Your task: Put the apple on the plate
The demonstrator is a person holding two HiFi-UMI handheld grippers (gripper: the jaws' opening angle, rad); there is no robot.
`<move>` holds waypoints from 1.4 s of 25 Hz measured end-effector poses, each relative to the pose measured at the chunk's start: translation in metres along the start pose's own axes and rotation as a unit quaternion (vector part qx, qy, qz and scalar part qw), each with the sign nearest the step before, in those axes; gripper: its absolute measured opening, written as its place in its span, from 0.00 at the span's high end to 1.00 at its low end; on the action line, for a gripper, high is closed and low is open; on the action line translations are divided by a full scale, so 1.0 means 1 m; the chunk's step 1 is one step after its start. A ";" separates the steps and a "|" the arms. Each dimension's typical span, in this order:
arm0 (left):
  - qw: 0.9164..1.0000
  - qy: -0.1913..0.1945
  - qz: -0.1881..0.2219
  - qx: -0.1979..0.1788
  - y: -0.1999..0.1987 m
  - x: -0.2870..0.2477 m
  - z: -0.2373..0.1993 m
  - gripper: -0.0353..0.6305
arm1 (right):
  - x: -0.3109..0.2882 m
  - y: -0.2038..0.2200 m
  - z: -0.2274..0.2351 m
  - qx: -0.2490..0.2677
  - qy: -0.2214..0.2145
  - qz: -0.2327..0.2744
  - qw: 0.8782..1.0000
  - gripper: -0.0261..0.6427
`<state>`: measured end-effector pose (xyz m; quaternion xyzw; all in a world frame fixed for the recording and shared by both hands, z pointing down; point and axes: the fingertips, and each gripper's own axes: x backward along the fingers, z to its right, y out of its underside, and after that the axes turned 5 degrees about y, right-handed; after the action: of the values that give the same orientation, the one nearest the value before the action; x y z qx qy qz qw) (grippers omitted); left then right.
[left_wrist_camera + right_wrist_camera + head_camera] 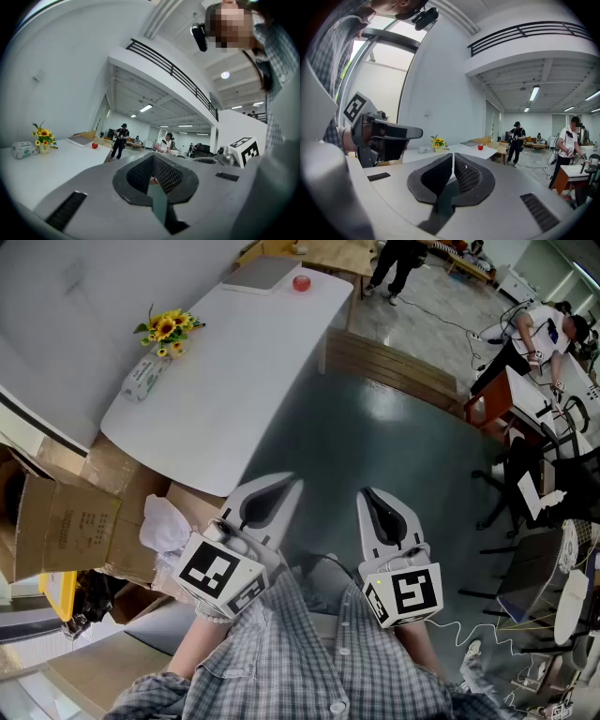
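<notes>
Bottom of frame: person is holding left gripper [292, 484] and right gripper [365, 494] at the waist, both pressed together, pinching nothing. Top centre: apple [301, 282] is sitting at the table's [234, 390] far end. No plate showing. Risk: closed tips nudging the apple, rolling it off the edge.

Bright, even indoor light from ceiling strip lamps [535, 93] and a tall window [384, 70]. The dark floor [375, 442] shows pale glare. Both gripper views curve strongly toward black, rounded corners.
</notes>
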<state>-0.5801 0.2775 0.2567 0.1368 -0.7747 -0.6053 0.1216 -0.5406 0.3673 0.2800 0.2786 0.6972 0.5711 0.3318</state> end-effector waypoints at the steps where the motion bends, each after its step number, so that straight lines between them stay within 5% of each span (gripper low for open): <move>1: 1.000 0.000 0.000 0.001 0.000 0.001 0.000 0.93 | 0.000 0.000 -0.001 -0.001 0.000 0.001 1.000 0.92; 20: 1.000 0.007 -0.005 0.005 0.005 0.002 -0.004 0.93 | 0.002 0.009 0.001 -0.026 0.022 -0.008 0.999 0.92; 35: 0.999 -0.043 -0.009 0.003 -0.002 -0.053 -0.053 0.93 | -0.071 0.007 0.048 -0.023 -0.022 -0.007 0.999 0.92</move>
<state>-0.5112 0.2480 0.2665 0.1181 -0.7797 -0.6093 0.0829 -0.4590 0.3436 0.2913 0.2790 0.6784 0.5781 0.3574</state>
